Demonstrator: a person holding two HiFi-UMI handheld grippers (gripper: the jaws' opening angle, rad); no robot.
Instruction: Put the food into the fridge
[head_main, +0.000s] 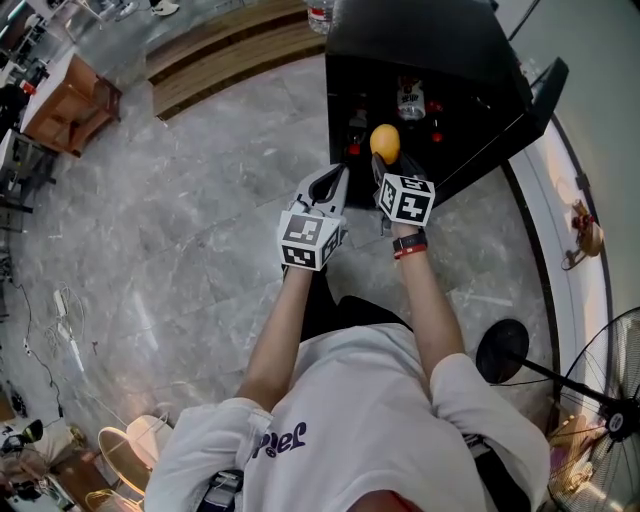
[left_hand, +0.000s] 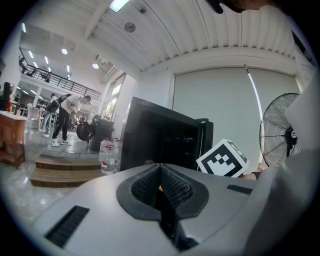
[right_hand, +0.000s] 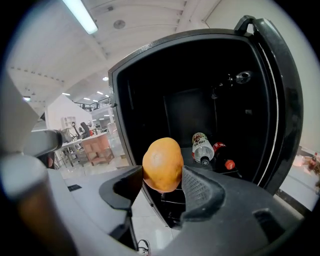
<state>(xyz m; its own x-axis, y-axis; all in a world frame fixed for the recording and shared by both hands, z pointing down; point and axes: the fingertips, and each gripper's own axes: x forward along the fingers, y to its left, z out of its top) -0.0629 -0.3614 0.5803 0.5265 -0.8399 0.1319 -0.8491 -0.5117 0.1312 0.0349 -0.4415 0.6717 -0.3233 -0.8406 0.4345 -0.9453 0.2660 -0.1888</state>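
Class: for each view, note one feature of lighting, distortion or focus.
Head view: wide-angle curving of the grey marble floor; black fridge interior dark. Left gripper view: round black vignette, glaring ceiling lamp. Right gripper view: orange round fruit sharp, well lit.

Glossy black fridge (head_main: 420, 40); polished grey stone floor (head_main: 200, 200); matt, finely pitted skin on orange fruit (right_hand: 162, 162); ribbed dark pads (right_hand: 201, 187) on smooth grey right gripper (right_hand: 161, 181).
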